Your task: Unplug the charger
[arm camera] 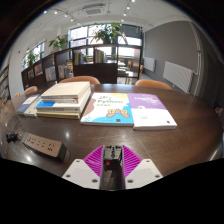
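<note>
My gripper is shut on a black charger that has a small red dot on it. Both magenta pads press on its sides. A pale power strip lies on the dark wooden table, to the left of the fingers and a little ahead of them. The charger is apart from the strip and held over the table's near edge. I see no cable on the charger.
Beyond the fingers lie a stack of books, a blue book and a white and purple book. Chairs stand along the table's far side. Shelves and windows are behind them.
</note>
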